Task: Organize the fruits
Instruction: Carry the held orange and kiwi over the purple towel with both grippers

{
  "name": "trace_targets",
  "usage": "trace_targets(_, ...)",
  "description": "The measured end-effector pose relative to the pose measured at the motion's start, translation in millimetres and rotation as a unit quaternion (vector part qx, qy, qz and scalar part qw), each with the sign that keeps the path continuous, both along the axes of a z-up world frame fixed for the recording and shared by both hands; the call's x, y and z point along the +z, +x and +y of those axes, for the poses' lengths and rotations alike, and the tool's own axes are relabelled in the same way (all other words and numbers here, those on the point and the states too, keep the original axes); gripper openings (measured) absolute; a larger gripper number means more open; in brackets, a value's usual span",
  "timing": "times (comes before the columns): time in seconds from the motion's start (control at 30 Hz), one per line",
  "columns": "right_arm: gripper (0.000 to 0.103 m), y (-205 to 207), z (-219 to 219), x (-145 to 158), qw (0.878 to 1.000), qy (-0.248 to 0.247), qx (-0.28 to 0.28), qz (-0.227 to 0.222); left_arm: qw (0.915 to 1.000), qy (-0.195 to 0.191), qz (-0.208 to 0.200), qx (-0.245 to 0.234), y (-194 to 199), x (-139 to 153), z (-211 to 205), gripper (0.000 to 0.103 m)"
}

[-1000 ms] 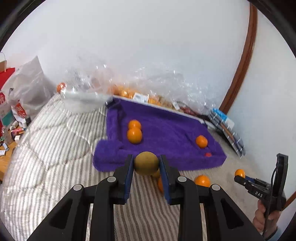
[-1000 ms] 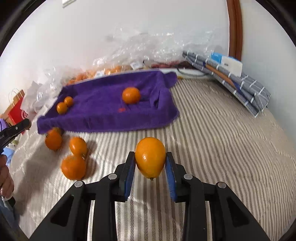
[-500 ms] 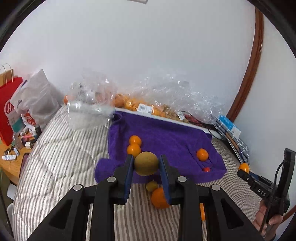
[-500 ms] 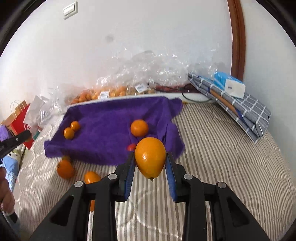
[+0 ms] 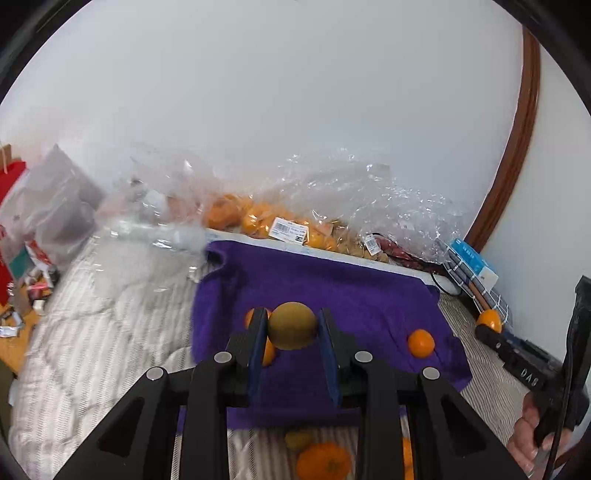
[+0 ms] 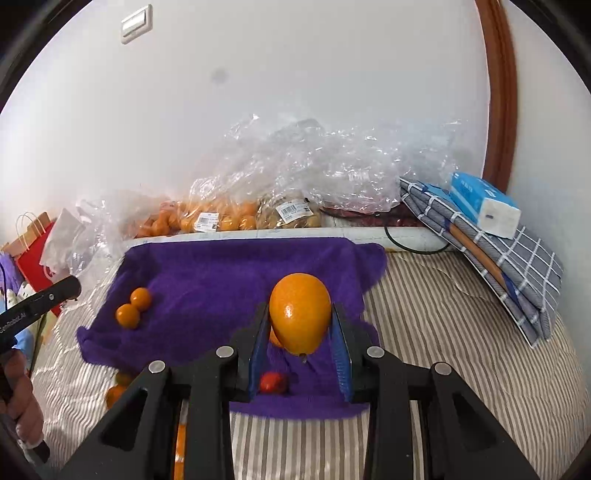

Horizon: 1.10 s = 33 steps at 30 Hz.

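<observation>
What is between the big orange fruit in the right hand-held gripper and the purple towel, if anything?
Nothing visible blocks it. The large orange fruit, clamped in the right hand-held gripper, hangs over the purple towel. A small red fruit lies on the towel below it, so a bare patch beside that would suit better.

This is a bedroom in a home. A bed (image 6: 461, 332) with a striped quilted cover fills the floor of the room against a plain white wall (image 6: 295, 92) with a light switch (image 6: 136, 23) and brown wooden door trim (image 6: 498, 92). Folded checked bedding (image 6: 517, 266) and a tissue pack (image 6: 484, 205) lie on it, shopping bags of fruit (image 6: 221, 218) line the wall, and a red paper bag (image 6: 33, 251) stands beside the bed.
</observation>
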State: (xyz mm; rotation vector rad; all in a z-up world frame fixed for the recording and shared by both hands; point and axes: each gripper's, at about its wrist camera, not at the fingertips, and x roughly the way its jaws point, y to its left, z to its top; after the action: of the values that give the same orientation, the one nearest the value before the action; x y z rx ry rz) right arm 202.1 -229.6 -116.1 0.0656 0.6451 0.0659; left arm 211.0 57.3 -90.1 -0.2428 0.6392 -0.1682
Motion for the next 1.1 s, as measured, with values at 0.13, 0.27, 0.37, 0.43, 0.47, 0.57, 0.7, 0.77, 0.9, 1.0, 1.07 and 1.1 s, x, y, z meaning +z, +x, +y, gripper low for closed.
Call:
trace_targets(0.13,0.032,22.0,-4.0,-19.1,1.000,0.009,0.000,0.022,0.9998,-0.004,0.022,0.003,22.0,-15.7,-10.4,0.027)
trace_targets(0.27,0.032,30.5,-10.3,-40.5,0.999,0.011,0.005,0.040,0.9995,0.008,0.023,-0.020,25.3,-33.7,-20.9,0.027)
trace_targets(0.37,0.032,34.6,-11.5,-46.3,0.998,0.008,0.004,0.057,0.9992,0.011,0.028,-0.026,27.0,-38.1,-21.7,0.027)
trace_targets(0.43,0.032,32.9,-12.5,-46.2,0.998,0.013,0.008,0.057,0.9992,0.004,0.026,-0.029,26.1,-39.4,-19.9,0.027)
trace_targets(0.47,0.032,32.8,-13.0,-47.2,0.998,0.016,0.010,0.057,0.9993,0.005,0.026,-0.028,26.0,-40.3,-19.5,0.027)
trace_targets(0.57,0.032,35.8,-13.2,-53.5,0.997,0.012,0.009,0.069,0.9991,0.004,0.031,-0.029,29.5,-44.5,-19.2,0.027)
trace_targets(0.7,0.032,39.5,-8.7,-60.8,0.997,0.005,0.012,0.082,0.9985,0.012,0.043,-0.032,33.6,-52.3,-23.1,0.027)
trace_targets(0.77,0.032,41.0,-6.0,-63.7,0.996,-0.001,0.013,0.085,0.9979,0.013,0.052,-0.036,36.3,-55.7,-25.4,0.027)
trace_targets(0.9,0.032,42.3,-1.6,-68.4,0.995,-0.018,0.010,0.093,0.9967,0.014,0.064,-0.047,37.4,-59.5,-30.7,0.027)
trace_targets(1.0,0.032,41.2,0.7,-69.5,0.996,-0.029,0.010,0.089,0.9963,0.029,0.065,-0.048,36.5,-61.6,-34.8,0.027)
trace_targets(1.07,0.033,40.3,0.9,-69.5,0.996,-0.030,0.011,0.087,0.9959,0.032,0.069,-0.048,37.1,-63.4,-35.4,0.027)
trace_targets(1.1,0.036,39.4,0.7,-69.1,0.996,-0.031,0.011,0.086,0.9958,0.032,0.071,-0.048,37.8,-63.8,-34.2,0.027)
